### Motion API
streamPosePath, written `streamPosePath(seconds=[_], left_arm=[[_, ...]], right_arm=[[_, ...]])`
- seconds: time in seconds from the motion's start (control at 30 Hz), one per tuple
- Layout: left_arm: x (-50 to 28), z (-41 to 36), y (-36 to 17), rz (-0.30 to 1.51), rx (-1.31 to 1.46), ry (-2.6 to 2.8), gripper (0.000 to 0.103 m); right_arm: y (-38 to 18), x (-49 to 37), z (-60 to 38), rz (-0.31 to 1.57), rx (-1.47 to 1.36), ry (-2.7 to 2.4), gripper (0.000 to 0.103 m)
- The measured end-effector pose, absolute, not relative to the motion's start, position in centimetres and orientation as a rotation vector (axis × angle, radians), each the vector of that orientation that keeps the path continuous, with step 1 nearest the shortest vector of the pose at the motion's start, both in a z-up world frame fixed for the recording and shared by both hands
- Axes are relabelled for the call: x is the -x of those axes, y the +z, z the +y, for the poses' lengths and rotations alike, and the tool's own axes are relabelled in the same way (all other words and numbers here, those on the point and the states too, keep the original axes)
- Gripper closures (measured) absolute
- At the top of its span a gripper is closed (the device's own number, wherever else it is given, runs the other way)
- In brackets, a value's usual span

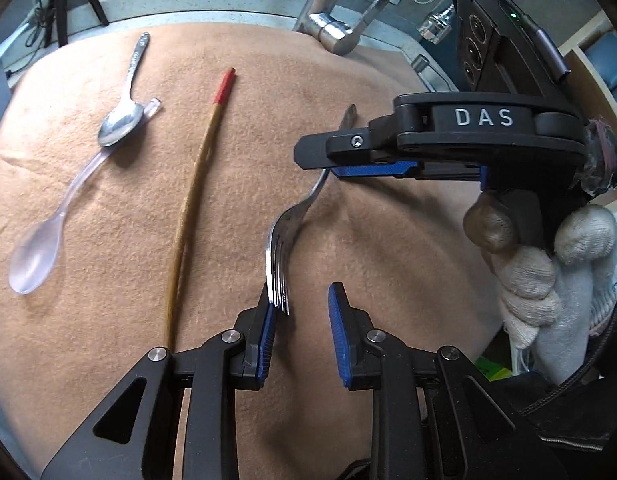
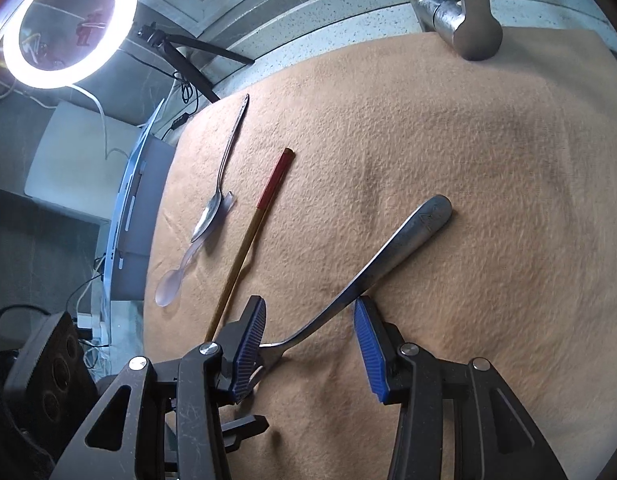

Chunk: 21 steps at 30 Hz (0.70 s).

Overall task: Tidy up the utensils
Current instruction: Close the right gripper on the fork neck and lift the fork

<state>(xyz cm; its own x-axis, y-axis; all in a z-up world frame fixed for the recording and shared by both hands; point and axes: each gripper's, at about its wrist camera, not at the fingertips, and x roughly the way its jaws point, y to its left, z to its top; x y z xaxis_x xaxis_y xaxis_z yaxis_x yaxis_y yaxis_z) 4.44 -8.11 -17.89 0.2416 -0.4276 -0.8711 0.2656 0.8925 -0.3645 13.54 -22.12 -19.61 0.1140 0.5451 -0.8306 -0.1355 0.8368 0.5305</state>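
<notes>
on the tan cloth [image 1: 108, 340], a metal fork [image 1: 286, 224], placed slantwise, with the tines toward the near edge and the handle toward the tap [image 1: 332, 28]. held low over the tines: the left gripper [image 1: 302, 292], jaws apart, with the tine tips right against the blue pad on the left side of its own view and well clear of the other pad. nothing clamped there.

further along the handle, the right gripper [image 2: 308, 302], carried by a hand in a white knitted glove [image 1: 548, 272] and pointing steeply down. jaws apart here also, with the fork crossing slantwise between the two blue pads: the neck just beside the tip of one pad, the shoulder of the fork head at the other pad. touching or only very near, pressed or not: cannot tell from these views. handle end out beyond the fingertips, on the cloth or just over it.

to the left of the fork and well apart from it, one wooden chopstick [image 1: 188, 208] with a red end, about parallel with the fork. more to the left, a metal spoon [image 1: 122, 126] with its bowl resting on the handle of a clear plastic spoon [image 1: 36, 256]. neither one touched by a gripper. behind the cloth, a speckled counter edge [image 1: 188, 4]; at the far left of the right wrist view, a lit ring light [image 2: 68, 24].
</notes>
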Motion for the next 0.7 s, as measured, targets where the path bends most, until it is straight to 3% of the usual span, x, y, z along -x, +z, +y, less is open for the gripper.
streamPosePath(seconds=[0.43, 0.7], left_arm=[[-5.1, -9.0, -18.2, 1.194, 0.053, -0.409, 0.079], [-5.1, -8.9, -17.8, 1.183, -0.057, -0.376, 0.070]], right_arm=[[-20.5, -13.5, -22.8, 1.417, -0.489, 0.501, 0.080], [-21.0, -13.7, -23.4, 1.428, -0.564, 0.501, 0.081]])
